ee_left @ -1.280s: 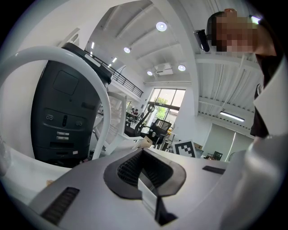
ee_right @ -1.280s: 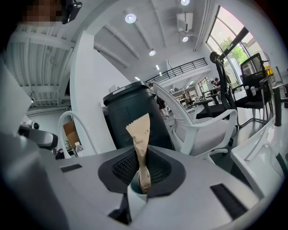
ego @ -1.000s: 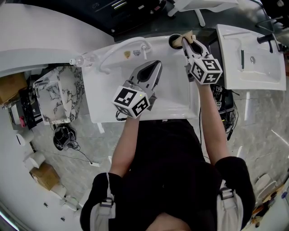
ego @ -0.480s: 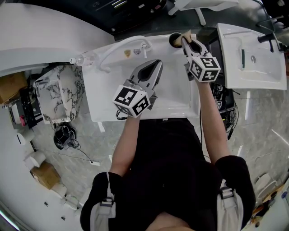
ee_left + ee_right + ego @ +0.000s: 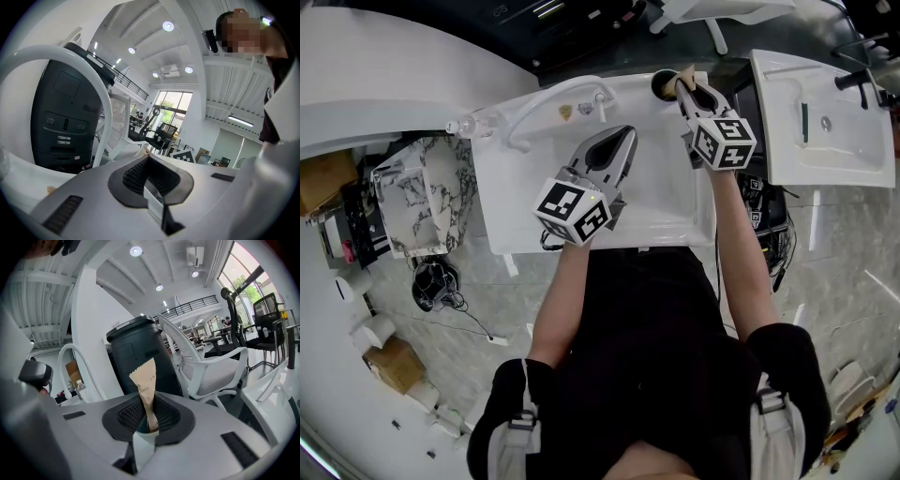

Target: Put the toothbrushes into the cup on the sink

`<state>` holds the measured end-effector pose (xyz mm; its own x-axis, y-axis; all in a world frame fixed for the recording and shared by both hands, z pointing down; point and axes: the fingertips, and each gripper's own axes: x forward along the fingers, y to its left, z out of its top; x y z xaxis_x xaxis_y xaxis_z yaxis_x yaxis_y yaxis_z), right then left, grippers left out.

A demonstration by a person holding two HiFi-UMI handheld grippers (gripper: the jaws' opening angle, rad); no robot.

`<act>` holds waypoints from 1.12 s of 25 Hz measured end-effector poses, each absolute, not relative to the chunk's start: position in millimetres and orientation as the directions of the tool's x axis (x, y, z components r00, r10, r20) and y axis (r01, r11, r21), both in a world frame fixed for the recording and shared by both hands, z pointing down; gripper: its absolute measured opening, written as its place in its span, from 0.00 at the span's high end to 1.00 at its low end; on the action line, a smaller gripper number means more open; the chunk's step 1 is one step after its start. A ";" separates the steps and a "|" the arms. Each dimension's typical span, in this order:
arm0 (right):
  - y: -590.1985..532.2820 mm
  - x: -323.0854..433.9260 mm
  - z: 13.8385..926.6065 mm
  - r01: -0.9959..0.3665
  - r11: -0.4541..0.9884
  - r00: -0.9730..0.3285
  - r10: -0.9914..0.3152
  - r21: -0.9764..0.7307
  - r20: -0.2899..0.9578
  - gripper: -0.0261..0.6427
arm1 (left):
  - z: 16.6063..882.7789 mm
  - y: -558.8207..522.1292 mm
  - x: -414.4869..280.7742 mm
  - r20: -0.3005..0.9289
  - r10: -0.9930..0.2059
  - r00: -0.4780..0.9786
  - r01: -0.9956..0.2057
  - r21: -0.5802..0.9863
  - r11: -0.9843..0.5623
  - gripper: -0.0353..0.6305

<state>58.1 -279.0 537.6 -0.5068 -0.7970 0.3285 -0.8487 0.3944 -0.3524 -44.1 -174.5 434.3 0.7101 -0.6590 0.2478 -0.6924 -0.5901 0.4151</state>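
The right gripper [image 5: 685,86] pinches a brown paper-wrapped toothbrush [image 5: 144,380] just beside the dark round cup [image 5: 662,86].

The jaws are closed on the wrapper's lower part, and its zigzag-cut top stands above them; whether its far end touches the cup cannot be told. The cup stands at the back right corner of the white sink top [image 5: 670,202], near the arched white faucet [image 5: 546,103]. The left gripper [image 5: 627,133] hangs over the basin, jaws pressed together with nothing between them. The only print is the black-and-white square markers on each gripper's cube. A second white sink [image 5: 787,141] stands to the right, over grey marbled floor tiles [image 5: 516,300]. The room has a high white ceiling with round ceiling lights [image 5: 168,26], a dark bin [image 5: 138,355] and a white chair [image 5: 215,376].
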 end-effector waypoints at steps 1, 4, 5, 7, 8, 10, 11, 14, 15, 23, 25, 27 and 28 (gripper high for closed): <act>-279.1 58.0 538.1 -0.848 0.395 -0.508 -0.796 -0.352 0.330 0.88 | 434.3 -174.5 -44.3 0.248 -0.659 0.710 -0.693 0.414 -0.590 0.93; -278.7 57.8 540.4 -0.849 0.397 -0.509 -0.793 -0.349 0.334 0.88 | 434.4 -174.7 -45.2 0.247 -0.662 0.707 -0.695 0.413 -0.589 0.93; -278.4 57.8 541.4 -0.849 0.397 -0.509 -0.793 -0.349 0.336 0.88 | 434.6 -174.6 -45.2 0.246 -0.663 0.707 -0.695 0.412 -0.588 0.93; -277.7 57.7 542.9 -0.848 0.397 -0.510 -0.791 -0.350 0.338 0.88 | 434.7 -174.3 -44.8 0.246 -0.663 0.707 -0.695 0.411 -0.589 0.93; -277.4 57.8 543.4 -0.848 0.397 -0.510 -0.791 -0.350 0.339 0.88 | 434.6 -174.2 -44.6 0.246 -0.663 0.707 -0.696 0.411 -0.589 0.93; -277.1 58.1 544.3 -0.849 0.396 -0.509 -0.790 -0.350 0.341 0.88 | 434.5 -174.3 -44.4 0.246 -0.664 0.706 -0.696 0.411 -0.589 0.93; -277.2 58.3 544.8 -0.849 0.396 -0.509 -0.790 -0.350 0.342 0.88 | 434.5 -174.6 -44.3 0.246 -0.664 0.706 -0.696 0.411 -0.588 0.93; -277.8 59.7 545.9 -0.850 0.394 -0.508 -0.789 -0.349 0.345 0.88 | 434.3 -175.4 -43.6 0.246 -0.664 0.707 -0.696 0.411 -0.589 0.94; -278.0 60.2 545.9 -0.850 0.393 -0.507 -0.790 -0.349 0.345 0.88 | 434.3 -175.6 -43.4 0.246 -0.663 0.707 -0.696 0.411 -0.589 0.93; -279.6 62.1 546.2 -0.850 0.390 -0.506 -0.790 -0.354 0.347 0.86 | 433.8 -177.9 -42.1 0.247 -0.663 0.707 -0.696 0.409 -0.590 0.93; -279.8 62.1 545.6 -0.850 0.389 -0.506 -0.790 -0.355 0.345 0.85 | 433.7 -177.9 -41.9 0.246 -0.663 0.707 -0.696 0.409 -0.591 0.93; -279.6 61.8 544.9 -0.851 0.389 -0.505 -0.791 -0.354 0.345 0.83 | 433.2 -177.3 -41.9 0.245 -0.662 0.708 -0.695 0.408 -0.592 0.94; -279.5 61.9 544.7 -0.851 0.389 -0.505 -0.791 -0.353 0.345 0.82 | 432.9 -177.1 -41.8 0.245 -0.662 0.708 -0.695 0.408 -0.592 0.93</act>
<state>61.9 -279.5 544.7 -0.5051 -0.7911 0.3450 -0.8507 0.3890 -0.3534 -41.8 -177.1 432.9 0.7083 -0.6621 0.2449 -0.6947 -0.5922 0.4083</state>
